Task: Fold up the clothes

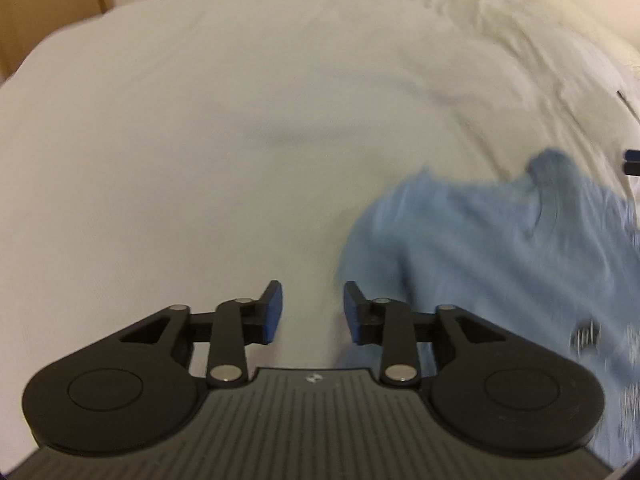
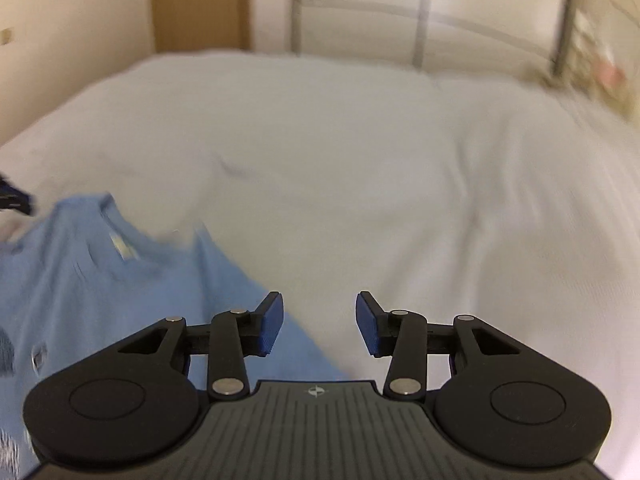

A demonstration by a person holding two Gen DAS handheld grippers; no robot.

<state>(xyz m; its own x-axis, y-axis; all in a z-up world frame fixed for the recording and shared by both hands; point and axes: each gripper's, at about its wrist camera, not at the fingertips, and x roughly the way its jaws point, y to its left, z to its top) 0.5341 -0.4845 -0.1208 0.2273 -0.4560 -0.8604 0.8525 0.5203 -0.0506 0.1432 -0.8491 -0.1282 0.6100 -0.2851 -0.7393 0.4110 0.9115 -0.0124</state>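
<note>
A light blue t-shirt lies on the white bed sheet, at the lower right of the left wrist view. In the right wrist view the shirt lies at the lower left, collar and label facing up. My left gripper is open and empty above the sheet, just left of the shirt's edge. My right gripper is open and empty, over the shirt's right edge and the sheet. Both views are motion-blurred.
A metal bed frame and a wall stand at the far end. A wooden door is at the back left. Crumpled pale bedding lies at the far right of the bed.
</note>
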